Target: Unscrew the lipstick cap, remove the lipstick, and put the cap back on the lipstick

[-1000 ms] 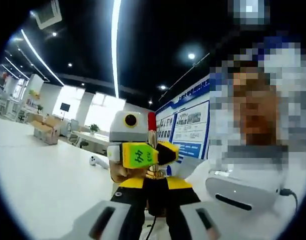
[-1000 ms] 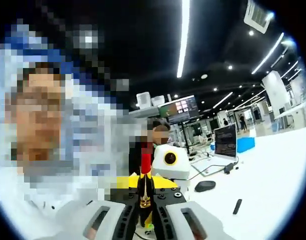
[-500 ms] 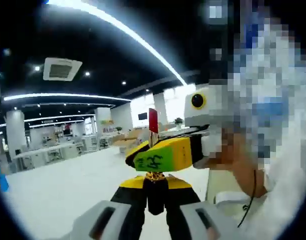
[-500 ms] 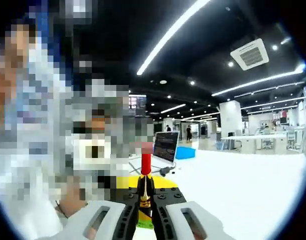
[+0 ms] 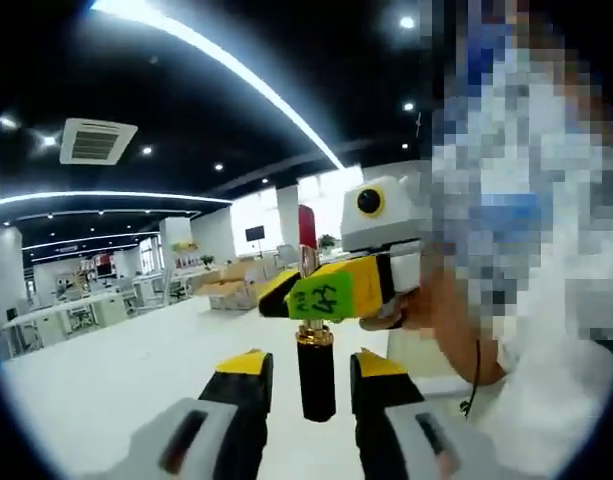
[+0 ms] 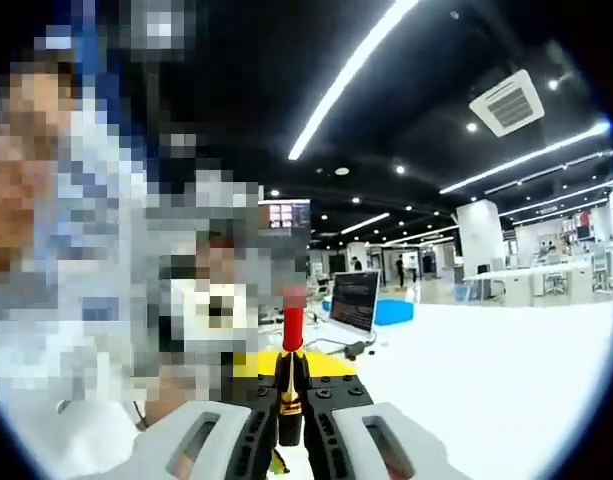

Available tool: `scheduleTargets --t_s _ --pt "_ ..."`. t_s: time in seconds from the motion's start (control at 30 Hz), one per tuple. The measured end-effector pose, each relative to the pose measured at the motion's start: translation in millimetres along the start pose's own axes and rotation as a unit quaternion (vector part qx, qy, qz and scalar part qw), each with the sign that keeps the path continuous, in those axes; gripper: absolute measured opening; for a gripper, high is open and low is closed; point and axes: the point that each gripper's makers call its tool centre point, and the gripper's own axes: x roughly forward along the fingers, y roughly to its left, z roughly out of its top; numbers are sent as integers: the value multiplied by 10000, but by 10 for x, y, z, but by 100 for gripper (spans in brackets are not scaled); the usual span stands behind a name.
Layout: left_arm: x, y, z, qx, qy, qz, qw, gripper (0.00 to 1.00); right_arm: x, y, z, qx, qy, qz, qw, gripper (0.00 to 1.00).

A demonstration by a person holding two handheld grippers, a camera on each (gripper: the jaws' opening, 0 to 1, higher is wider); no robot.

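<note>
Left gripper view: the left gripper (image 5: 308, 385) stands wide, jaws apart on either side of the lipstick (image 5: 315, 372), not touching it. Right gripper view: the right gripper (image 6: 290, 412) clamps the lipstick (image 6: 291, 370), red bullet exposed. Cap removal appears done; recapping remains.

I see a lipstick (image 5: 316, 375) with a black tube, a gold ring and a red tip. My left gripper (image 5: 311, 400) has yellow and black jaws. My right gripper (image 5: 336, 290) is yellow with a green tag. The table (image 5: 116, 370) is white.
</note>
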Motion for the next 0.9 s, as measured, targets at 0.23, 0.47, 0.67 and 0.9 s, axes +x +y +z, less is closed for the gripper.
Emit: scheduleTargets --t_s 0.23,0.47,0.67,0.9 --pt "-61 -365 94 -597 -306 -1296 9893 43 13 229 4 340 -10 680 9971 6" --pt "-176 -548 215 -1089 -600 -2097 9698 30 18 477 -10 546 52 1317 9898 6" --pt "-299 -623 287 -1265 -747 -2476 9577 23 11 667 -13 782 -3 1783 9809 6" --pt "-305 -724 289 -1583 -734 -2793 9442 17 9 772 -18 828 -25 2062 9750 6"
